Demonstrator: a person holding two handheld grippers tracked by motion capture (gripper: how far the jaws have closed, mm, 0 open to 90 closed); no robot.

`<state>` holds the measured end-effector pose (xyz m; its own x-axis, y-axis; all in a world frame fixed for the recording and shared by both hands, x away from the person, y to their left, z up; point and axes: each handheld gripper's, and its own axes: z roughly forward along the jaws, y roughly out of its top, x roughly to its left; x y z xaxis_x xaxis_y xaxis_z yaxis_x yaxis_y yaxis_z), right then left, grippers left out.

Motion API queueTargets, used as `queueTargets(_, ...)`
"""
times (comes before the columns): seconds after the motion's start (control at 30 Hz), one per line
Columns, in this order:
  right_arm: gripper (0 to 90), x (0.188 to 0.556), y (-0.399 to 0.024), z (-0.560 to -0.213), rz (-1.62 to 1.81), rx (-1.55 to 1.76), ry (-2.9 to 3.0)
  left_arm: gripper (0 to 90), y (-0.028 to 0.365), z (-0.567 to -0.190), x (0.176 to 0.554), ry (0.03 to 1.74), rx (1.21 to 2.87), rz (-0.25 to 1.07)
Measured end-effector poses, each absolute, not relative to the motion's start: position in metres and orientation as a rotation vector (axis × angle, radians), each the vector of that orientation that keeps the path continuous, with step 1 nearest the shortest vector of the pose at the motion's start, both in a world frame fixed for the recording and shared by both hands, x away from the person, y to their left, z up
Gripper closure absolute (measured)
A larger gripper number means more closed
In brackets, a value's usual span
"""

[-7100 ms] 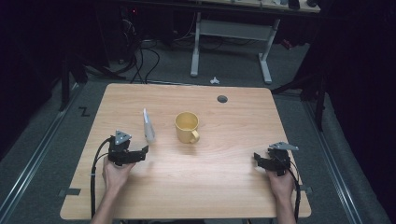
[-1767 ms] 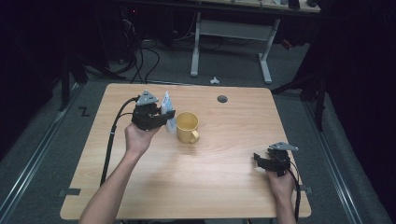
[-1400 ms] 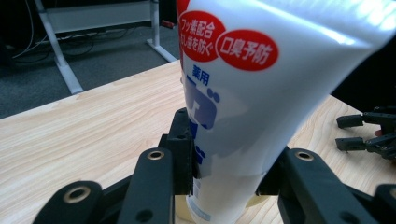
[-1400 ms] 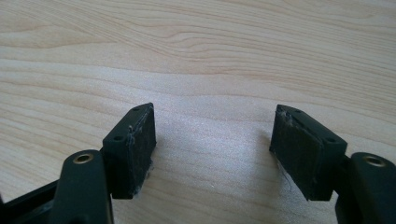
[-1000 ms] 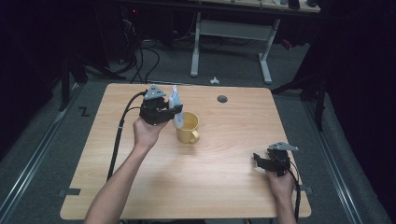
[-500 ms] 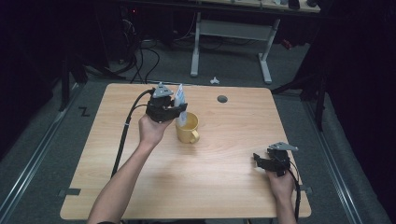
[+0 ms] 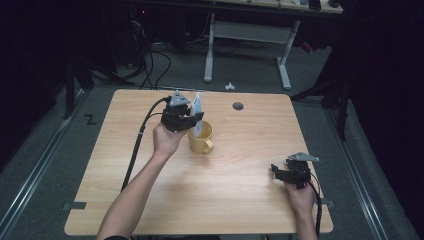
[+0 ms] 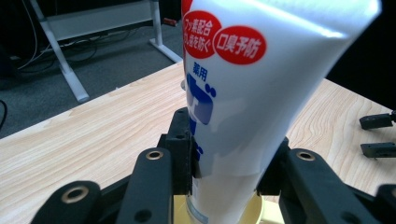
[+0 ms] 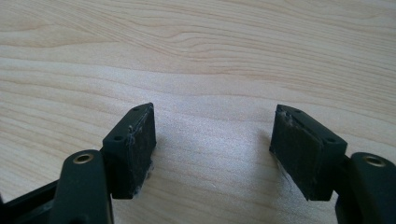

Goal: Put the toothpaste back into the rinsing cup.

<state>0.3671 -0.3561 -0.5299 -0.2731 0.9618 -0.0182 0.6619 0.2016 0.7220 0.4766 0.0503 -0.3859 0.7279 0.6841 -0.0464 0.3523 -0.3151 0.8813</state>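
The left gripper (image 8: 224, 163) clamps a white tube (image 8: 243, 93), its lower end inside the yellow cup (image 8: 224, 214) directly below.

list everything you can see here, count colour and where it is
toothpaste tube: 1, white with blue and red print, upright in the left gripper's jaws, lower end over the mug's mouth
mug: 1, yellow, on the table at centre-left, handle toward the person
table: 1, light wood, middle of the high view
grommet hole: 1, dark grey, in the tabletop near the far edge
desk frame: 1, white legs, on the floor beyond the table
cables: several, black, on the floor at far left
small object: 1, white, on the floor past the far edge, too small to name
left gripper: 1, black, raised beside the mug
right gripper: 1, black, low over the near right of the table, jaws apart
forearms: 2, entering from the bottom edge
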Motion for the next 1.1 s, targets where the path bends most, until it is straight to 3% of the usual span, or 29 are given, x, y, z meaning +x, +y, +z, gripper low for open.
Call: queueTargets(1.1,31.2,0.367,-0.356,-0.53,0.843,1.5,2.019,65.7,0.033,-0.412,0.491,0.829,1.976,0.405)
